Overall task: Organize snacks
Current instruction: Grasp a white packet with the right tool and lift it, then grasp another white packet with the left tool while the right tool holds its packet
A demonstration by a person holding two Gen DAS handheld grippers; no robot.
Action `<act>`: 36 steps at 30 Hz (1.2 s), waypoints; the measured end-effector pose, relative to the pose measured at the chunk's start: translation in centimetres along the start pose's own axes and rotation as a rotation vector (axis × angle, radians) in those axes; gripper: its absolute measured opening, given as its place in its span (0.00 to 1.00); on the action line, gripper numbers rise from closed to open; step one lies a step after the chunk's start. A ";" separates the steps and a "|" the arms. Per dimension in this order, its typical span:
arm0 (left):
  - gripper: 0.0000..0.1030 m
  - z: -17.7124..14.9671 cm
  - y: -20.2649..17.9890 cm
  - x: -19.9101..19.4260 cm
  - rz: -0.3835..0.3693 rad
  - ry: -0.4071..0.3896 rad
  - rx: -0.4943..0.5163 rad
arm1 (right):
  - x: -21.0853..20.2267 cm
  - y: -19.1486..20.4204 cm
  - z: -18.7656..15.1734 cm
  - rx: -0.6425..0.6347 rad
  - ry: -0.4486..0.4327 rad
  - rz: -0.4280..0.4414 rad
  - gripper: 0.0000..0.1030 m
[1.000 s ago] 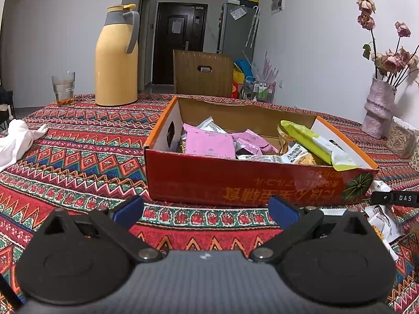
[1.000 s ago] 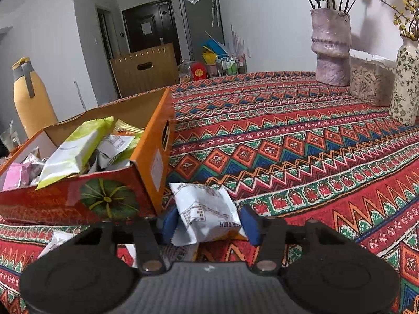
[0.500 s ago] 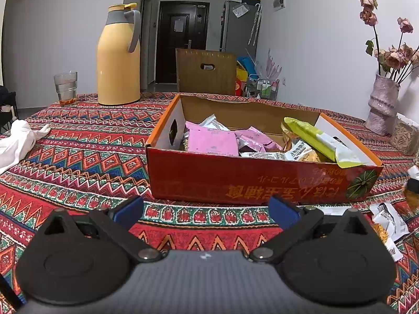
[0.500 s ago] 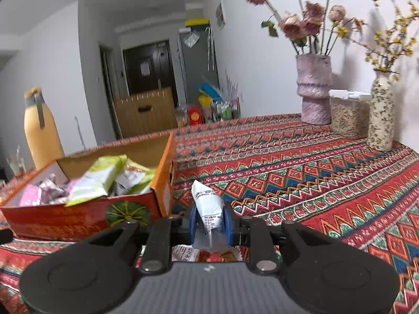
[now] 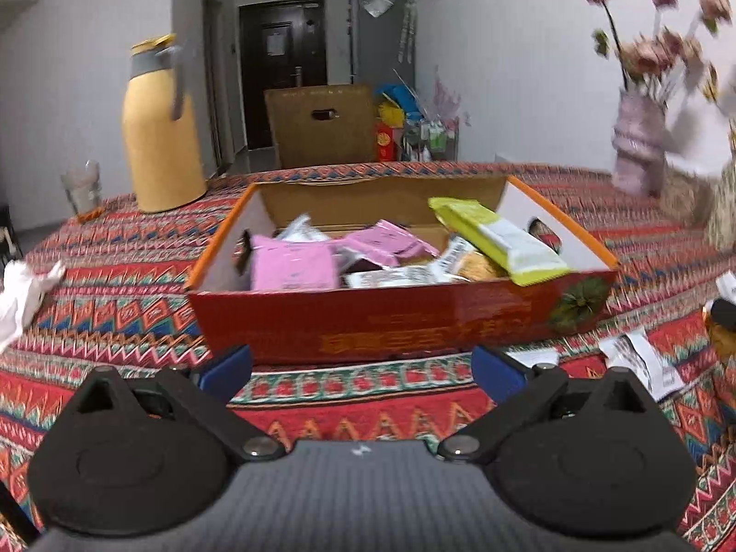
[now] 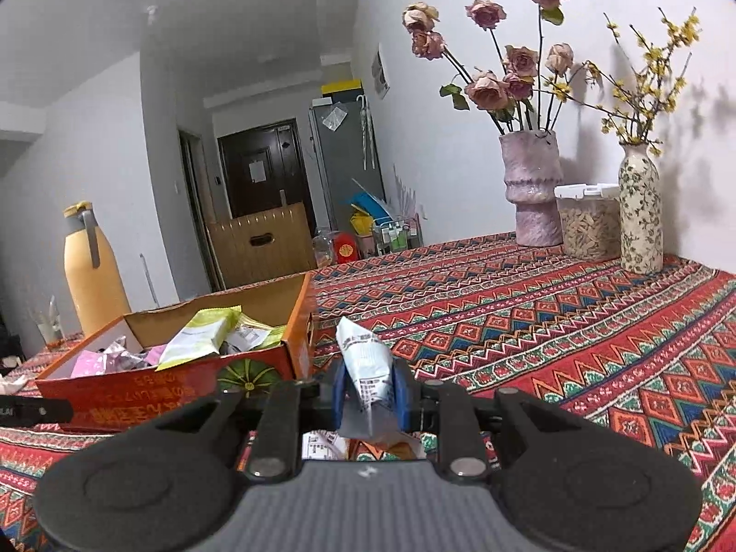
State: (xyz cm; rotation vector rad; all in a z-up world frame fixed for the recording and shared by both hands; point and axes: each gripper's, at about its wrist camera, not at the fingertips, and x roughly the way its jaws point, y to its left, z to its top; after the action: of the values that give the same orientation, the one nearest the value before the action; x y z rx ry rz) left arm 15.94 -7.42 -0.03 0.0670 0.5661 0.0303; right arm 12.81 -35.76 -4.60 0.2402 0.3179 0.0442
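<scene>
Patterned red cloth covers the counter (image 6: 575, 322), where an orange-rimmed cardboard box (image 5: 391, 322) of snack packets is set before a yellow flask (image 5: 161, 138). The right tongs (image 6: 370, 395) are seen clamped tight on a white snack packet (image 6: 363, 354), which is held upright above the cloth just right of the box's corner. The left tongs (image 5: 363, 368) are spread wide apart with nothing between them, held near the box's front wall. Loose white packets (image 5: 644, 363) are left lying on the cloth beside the box.
</scene>
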 end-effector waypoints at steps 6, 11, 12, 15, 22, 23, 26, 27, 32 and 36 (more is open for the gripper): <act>1.00 0.2 -3.7 1.3 -0.024 0.048 0.056 | -0.2 -1.0 -0.6 0.029 -0.001 0.010 0.20; 1.00 -0.2 -5.7 2.8 -0.033 0.119 0.059 | 0.1 -1.3 -1.0 0.047 0.001 0.030 0.20; 1.00 -0.4 -6.0 3.1 -0.030 0.133 0.062 | 0.1 -1.3 -1.1 0.045 0.001 0.032 0.20; 1.00 -0.7 -6.7 3.6 -0.032 0.162 0.061 | 0.3 -1.3 -1.3 0.046 0.000 0.036 0.20; 1.00 -1.2 -8.0 4.0 -0.050 0.178 0.081 | 0.5 -1.4 -1.5 0.053 0.007 0.057 0.20; 0.99 -1.2 -8.1 4.1 -0.051 0.180 0.082 | 0.5 -1.4 -1.5 0.053 0.007 0.060 0.20; 0.96 -1.2 -8.2 4.2 -0.058 0.179 0.078 | 0.5 -1.4 -1.5 0.052 0.008 0.066 0.20; 0.95 -1.2 -8.2 4.2 -0.063 0.180 0.075 | 0.5 -1.4 -1.6 0.052 0.008 0.068 0.20; 0.84 -1.2 -7.4 4.1 -0.081 0.185 0.027 | 0.5 -1.4 -1.6 0.055 0.007 0.078 0.20; 0.81 -1.2 -6.7 3.7 -0.081 0.180 0.006 | 0.5 -1.5 -1.6 0.057 0.007 0.080 0.20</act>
State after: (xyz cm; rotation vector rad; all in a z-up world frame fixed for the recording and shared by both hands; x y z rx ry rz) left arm 18.50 -13.88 -3.49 0.0475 0.7486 -0.0444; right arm 12.78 -36.82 -6.62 0.3093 0.3168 0.1154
